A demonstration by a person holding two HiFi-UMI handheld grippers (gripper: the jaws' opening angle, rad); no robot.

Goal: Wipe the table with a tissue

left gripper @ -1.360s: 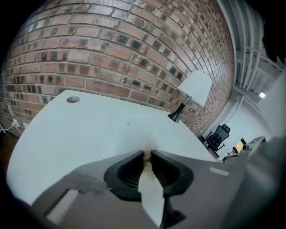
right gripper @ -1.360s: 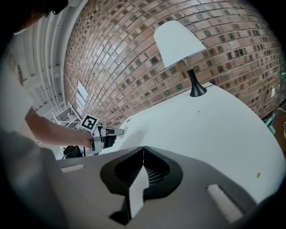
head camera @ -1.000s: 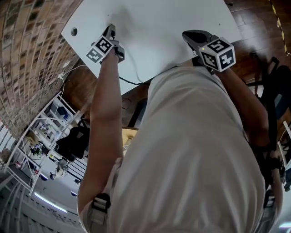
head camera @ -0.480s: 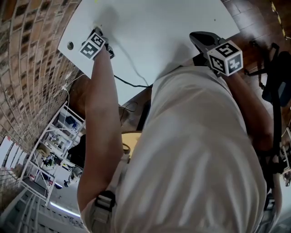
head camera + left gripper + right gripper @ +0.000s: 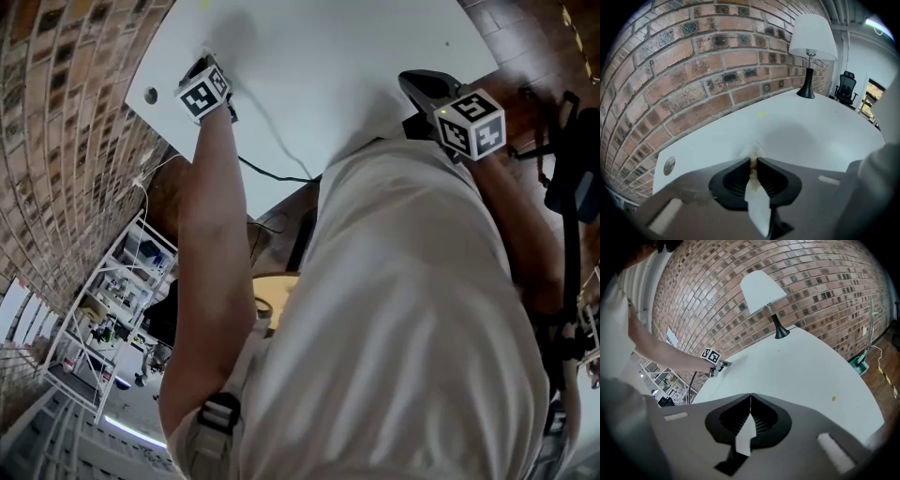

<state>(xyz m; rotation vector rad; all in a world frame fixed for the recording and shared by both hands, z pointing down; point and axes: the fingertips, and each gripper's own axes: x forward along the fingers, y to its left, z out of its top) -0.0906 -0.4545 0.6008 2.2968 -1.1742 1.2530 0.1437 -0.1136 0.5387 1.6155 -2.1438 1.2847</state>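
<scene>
My left gripper (image 5: 753, 161) is shut on a crumpled white tissue (image 5: 753, 151), brown-stained where the jaws pinch it. The tissue is pressed onto the white table (image 5: 806, 136) near the left corner by the brick wall. In the head view the left gripper (image 5: 201, 67) reaches far over the table (image 5: 319, 56), its tissue hidden under the marker cube. My right gripper (image 5: 750, 396) is shut with nothing between its jaws, held above the table's near edge. The head view shows the right gripper (image 5: 409, 79) at the right. The left gripper (image 5: 724, 363) also appears small in the right gripper view.
A white-shaded lamp (image 5: 811, 44) on a black base stands at the table's far end. A round cable hole (image 5: 669, 165) sits near the corner, and a yellow mark (image 5: 762, 114) lies ahead. A black cable (image 5: 272, 171) hangs off the near edge. An office chair (image 5: 845, 87) stands beyond.
The left gripper has slid with the tissue away from the table's near edge and left, toward the corner by the cable hole. The right gripper has barely moved.
</scene>
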